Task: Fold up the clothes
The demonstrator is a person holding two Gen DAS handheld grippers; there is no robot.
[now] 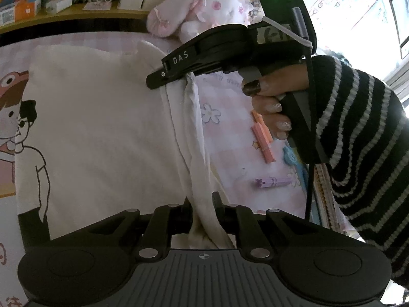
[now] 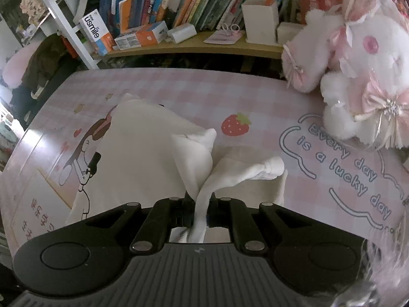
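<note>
White garment [image 1: 102,133], bunched, cartoon-printed

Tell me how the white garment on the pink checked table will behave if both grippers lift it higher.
Probably floppy: the white garment bunches into thin folds where the right gripper and left gripper pinch it. It looks light and thin, so it should sag between the two grips and drag across the table.

One white garment [image 1: 102,128] lies on my one pink checked table [image 2: 268,97]. Two grippers: my left [image 1: 202,204], my right [image 2: 199,202]. One plush toy [image 2: 358,64] at two o'clock. One printed strawberry [image 2: 235,125] at twelve. Three clips: two orange [image 1: 263,140], one purple [image 1: 273,181]. One white pen holder [image 2: 259,20].
</note>
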